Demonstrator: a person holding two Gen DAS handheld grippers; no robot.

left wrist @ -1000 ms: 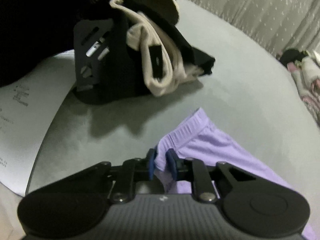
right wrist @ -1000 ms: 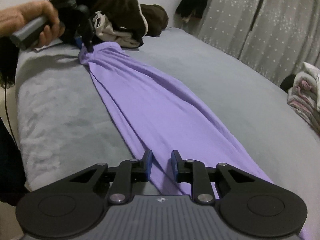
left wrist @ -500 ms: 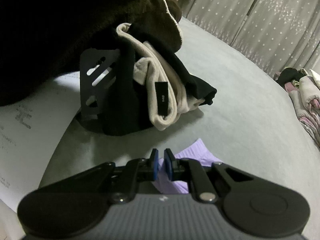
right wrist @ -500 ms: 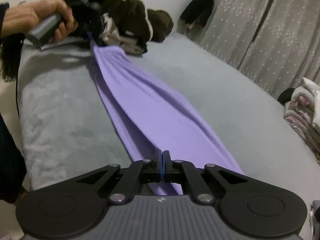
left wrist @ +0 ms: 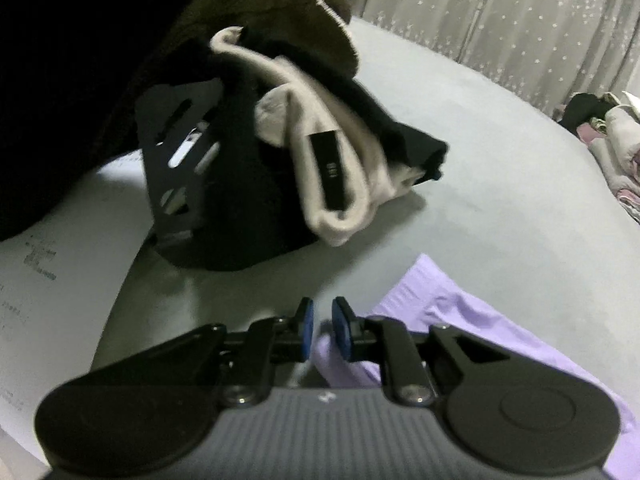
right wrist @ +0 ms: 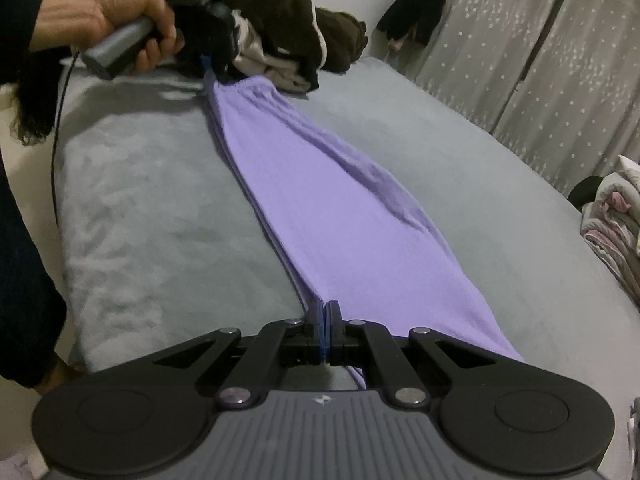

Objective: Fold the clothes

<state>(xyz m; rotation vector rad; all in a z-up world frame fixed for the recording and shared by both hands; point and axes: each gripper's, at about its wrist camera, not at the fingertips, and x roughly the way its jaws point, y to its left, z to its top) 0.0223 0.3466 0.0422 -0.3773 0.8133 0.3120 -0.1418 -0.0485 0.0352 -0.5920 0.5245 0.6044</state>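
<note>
A long purple garment (right wrist: 320, 184) lies stretched along the grey bed (right wrist: 140, 200) between my two grippers. My right gripper (right wrist: 324, 320) is shut on its near end, and the pads meet over a fold of the cloth. At the far end a hand (right wrist: 100, 16) holds my left gripper (right wrist: 208, 66), and the cloth rises taut to its blue pads. In the left wrist view my left gripper (left wrist: 322, 312) has its jaws opening slightly, with the edge of the purple garment (left wrist: 460, 320) still between the pads.
A heap of brown, black and cream clothes (left wrist: 332, 168) sits just beyond the left gripper, beside a black slotted stand (left wrist: 172, 168) and a printed sheet (left wrist: 48, 300). Folded laundry (right wrist: 616, 220) lies at the bed's right edge. Grey curtains (right wrist: 520, 60) hang behind.
My right gripper's jaws, apart a second ago, have shut on the garment's near end. The cloth has pulled straighter. The left jaws narrowed, then widened a little.
</note>
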